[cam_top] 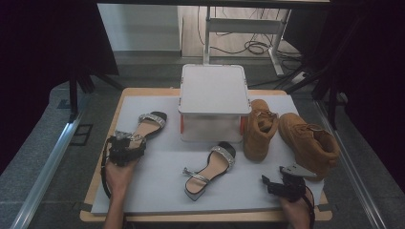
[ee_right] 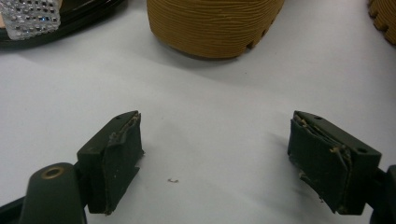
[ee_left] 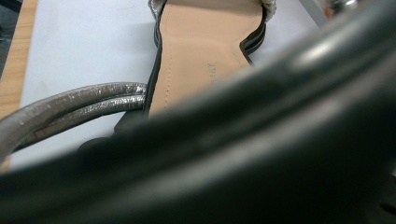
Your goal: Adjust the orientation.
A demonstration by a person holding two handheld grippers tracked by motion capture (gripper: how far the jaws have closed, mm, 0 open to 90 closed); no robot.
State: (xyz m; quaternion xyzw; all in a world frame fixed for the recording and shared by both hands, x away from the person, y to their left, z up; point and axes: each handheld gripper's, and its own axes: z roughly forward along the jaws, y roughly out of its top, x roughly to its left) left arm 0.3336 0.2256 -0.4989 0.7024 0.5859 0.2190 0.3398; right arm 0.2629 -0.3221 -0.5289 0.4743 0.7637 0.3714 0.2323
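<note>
While the left gripper [cam_top: 125,143] grips the left sandal's [cam_top: 149,125] heel beside the storage box [cam_top: 214,102], lift it level. Right gripper [ee_right: 215,163] idles, jaws wide, empty

Dim workroom around a wooden table under a pale grey mat

The table [cam_top: 100,210] shows its wooden edge at 6 and 9 o'clock around the mat [cam_top: 157,183]. Grey carpeted floor [cam_top: 33,167] lies on both sides, with a metal rail [cam_top: 52,157] running along it at 8 o'clock. At 12 o'clock a white desk frame [cam_top: 248,26] stands on a lighter floor, black cables [cam_top: 253,46] coiled beneath it. Dark curtains [cam_top: 43,43] close off 10 and 2 o'clock. The light is low and falls mostly at the far end.
</note>
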